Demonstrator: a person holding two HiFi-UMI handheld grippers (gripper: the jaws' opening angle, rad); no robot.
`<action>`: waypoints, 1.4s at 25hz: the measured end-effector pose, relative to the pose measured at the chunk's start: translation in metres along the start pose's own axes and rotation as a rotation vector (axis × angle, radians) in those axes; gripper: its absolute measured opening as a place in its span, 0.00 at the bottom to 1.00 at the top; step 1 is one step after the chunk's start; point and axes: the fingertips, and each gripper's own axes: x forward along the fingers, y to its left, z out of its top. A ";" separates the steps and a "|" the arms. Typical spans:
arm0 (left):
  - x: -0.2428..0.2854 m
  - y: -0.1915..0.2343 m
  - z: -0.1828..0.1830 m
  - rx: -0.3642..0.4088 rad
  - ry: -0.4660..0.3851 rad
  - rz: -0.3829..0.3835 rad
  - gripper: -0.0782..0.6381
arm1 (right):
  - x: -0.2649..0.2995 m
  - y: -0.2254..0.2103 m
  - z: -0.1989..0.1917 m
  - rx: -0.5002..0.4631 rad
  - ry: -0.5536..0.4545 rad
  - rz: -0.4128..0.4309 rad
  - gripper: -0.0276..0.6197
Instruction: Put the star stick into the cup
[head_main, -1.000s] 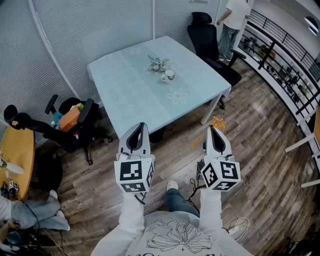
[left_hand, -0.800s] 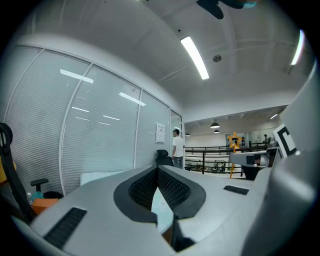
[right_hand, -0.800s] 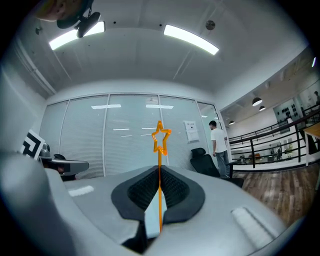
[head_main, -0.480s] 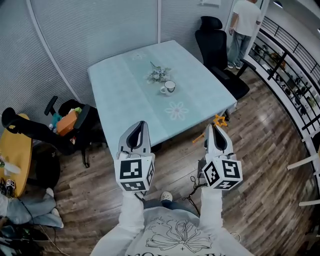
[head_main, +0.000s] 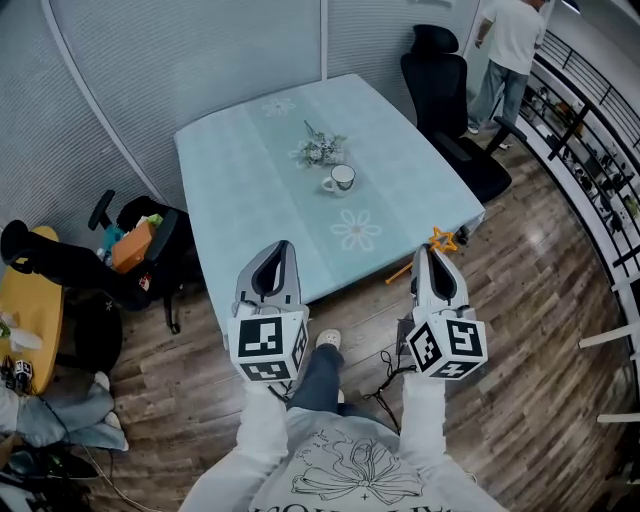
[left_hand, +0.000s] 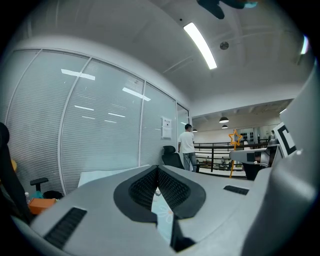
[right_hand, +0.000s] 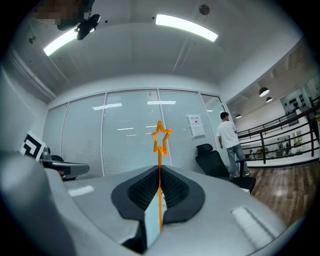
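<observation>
The orange star stick (head_main: 438, 241) is clamped in my right gripper (head_main: 430, 253), which is shut on its thin shaft. Its star end pokes past the jaws near the front edge of the light blue table (head_main: 260, 190). In the right gripper view the star stick (right_hand: 161, 137) stands upright between the pads. The white cup (head_main: 340, 178) sits mid-table, beside a small flower bunch (head_main: 322, 150). My left gripper (head_main: 274, 252) hovers at the table's front edge, shut and holding nothing. The left gripper (left_hand: 157, 172) also sees the star stick (left_hand: 234, 138) off to its right.
A black office chair (head_main: 452, 95) stands at the table's far right, with a person (head_main: 510, 40) behind it by a railing (head_main: 590, 110). Another black chair with an orange item (head_main: 138, 240) sits left of the table. A round wooden table (head_main: 30, 305) is at far left.
The view has moved forward: the table now sits closer, with both grippers reaching its front edge. The star stick stays clamped in the right gripper. Both jaws are unchanged.
</observation>
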 end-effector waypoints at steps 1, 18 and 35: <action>0.008 0.001 0.000 0.001 0.001 -0.001 0.12 | 0.007 -0.002 -0.001 0.001 0.001 0.000 0.07; 0.196 0.025 0.019 -0.011 -0.001 -0.030 0.12 | 0.186 -0.052 0.008 -0.020 -0.001 0.030 0.07; 0.300 0.077 0.000 -0.044 0.071 0.017 0.12 | 0.318 -0.054 -0.020 -0.002 0.074 0.109 0.07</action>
